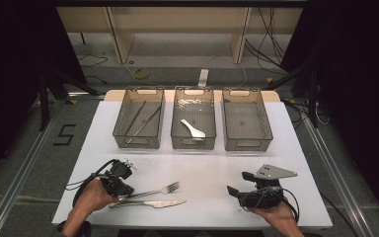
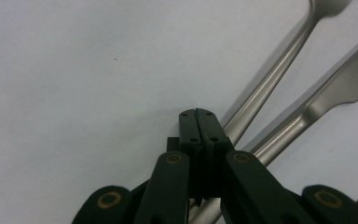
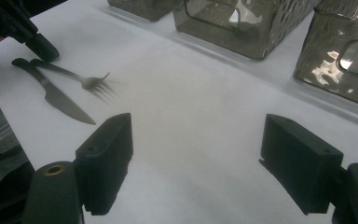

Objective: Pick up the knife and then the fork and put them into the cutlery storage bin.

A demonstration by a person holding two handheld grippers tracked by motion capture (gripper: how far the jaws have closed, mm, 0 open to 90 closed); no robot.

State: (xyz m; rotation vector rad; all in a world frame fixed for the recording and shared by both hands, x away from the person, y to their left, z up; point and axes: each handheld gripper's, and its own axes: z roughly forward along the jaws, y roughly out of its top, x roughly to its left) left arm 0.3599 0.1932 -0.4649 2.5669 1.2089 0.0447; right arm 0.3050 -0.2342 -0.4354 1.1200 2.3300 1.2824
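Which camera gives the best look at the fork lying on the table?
The high view: the whole fork shows, tines to handle, lying beside the knife by the left claw. The right gripper view shows it too, smaller, with blurred tines. The left gripper view gives a close look at its handle.

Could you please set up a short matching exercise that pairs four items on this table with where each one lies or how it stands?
Things:
1. fork
2. white spoon
3. chopsticks
4. right gripper

Places or states:
A. in the left basket
B. jaws wide apart, nothing between them
C. on the table beside the knife
D. in the middle basket

Pairs: 1-C, 2-D, 3-A, 4-B
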